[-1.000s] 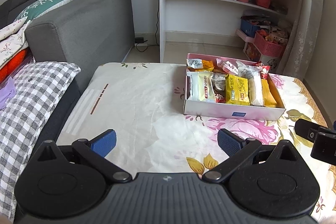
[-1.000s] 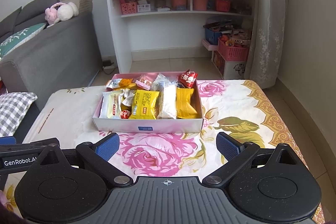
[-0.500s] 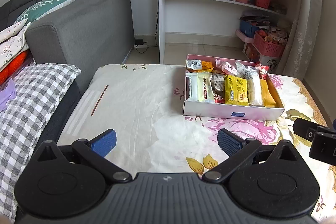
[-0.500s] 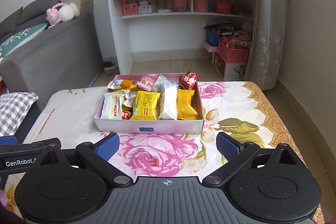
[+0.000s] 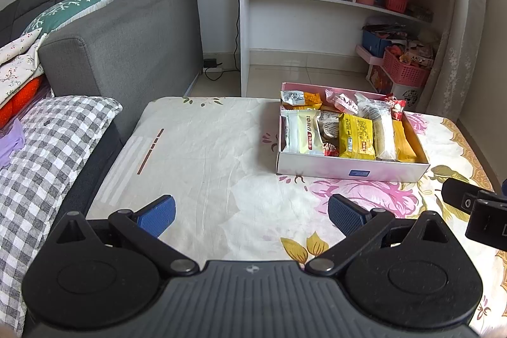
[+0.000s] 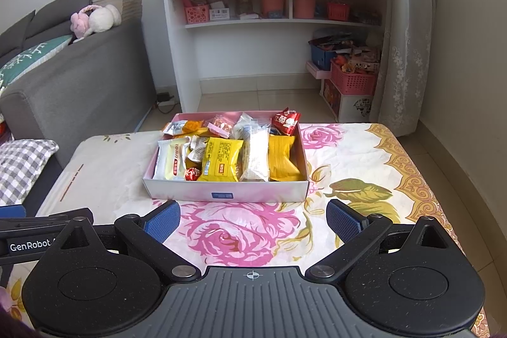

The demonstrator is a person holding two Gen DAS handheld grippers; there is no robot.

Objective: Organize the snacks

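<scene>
Inside snack box (image 6: 228,194) – packets overlap | labels unreadable | both tools empty

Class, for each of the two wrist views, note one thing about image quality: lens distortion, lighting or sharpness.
Left wrist view: fisheye bends the white shelf unit and darkens the frame corners; the snack box stays sharp. Right wrist view: the curtain bows in the same way; soft, even daylight, no harsh glare on the wrappers; the open right gripper looms large but in focus.

A pink-and-white matt cardboard box (image 6: 253,190) is set on a floral cotton cloth (image 6: 348,154). Glossy plastic snack wrappers (image 6: 221,160) are seen inside. Textured blue rubber pads (image 6: 343,219) are fitted on matt black plastic.
</scene>
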